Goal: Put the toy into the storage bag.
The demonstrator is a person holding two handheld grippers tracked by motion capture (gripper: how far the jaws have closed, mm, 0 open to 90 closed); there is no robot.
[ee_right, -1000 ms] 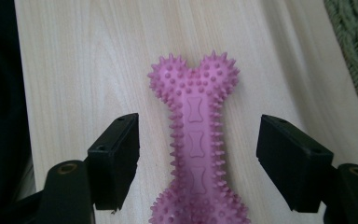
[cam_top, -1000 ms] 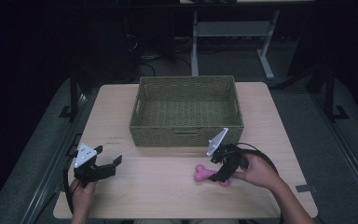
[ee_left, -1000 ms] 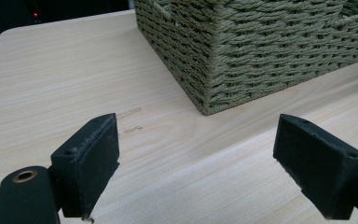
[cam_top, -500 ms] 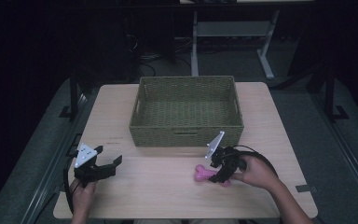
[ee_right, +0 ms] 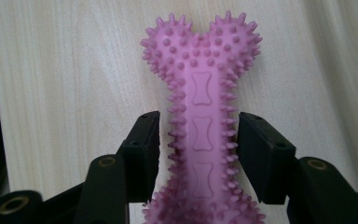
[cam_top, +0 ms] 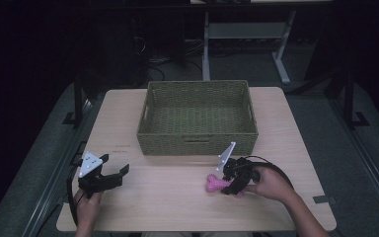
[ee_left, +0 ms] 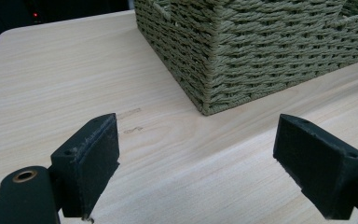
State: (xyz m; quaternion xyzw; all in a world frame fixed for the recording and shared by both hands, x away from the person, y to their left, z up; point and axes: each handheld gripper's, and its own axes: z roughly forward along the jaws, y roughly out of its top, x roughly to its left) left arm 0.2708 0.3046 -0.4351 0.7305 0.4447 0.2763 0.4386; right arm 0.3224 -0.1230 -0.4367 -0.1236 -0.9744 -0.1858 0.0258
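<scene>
The woven basket is empty, so nothing is delivered yet. In front of it, my left gripper idles open; my right gripper has been closing around the pink spiky bone toy, flat on the table, not yet squeezed.

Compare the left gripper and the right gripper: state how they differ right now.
The left gripper stands wide open with bare table between its jaws; the right gripper has just been closing around the pink bone toy, a sliver of gap still showing. The left faces the wicker basket; the right looks down on the toy. Both have black jaws.
</scene>
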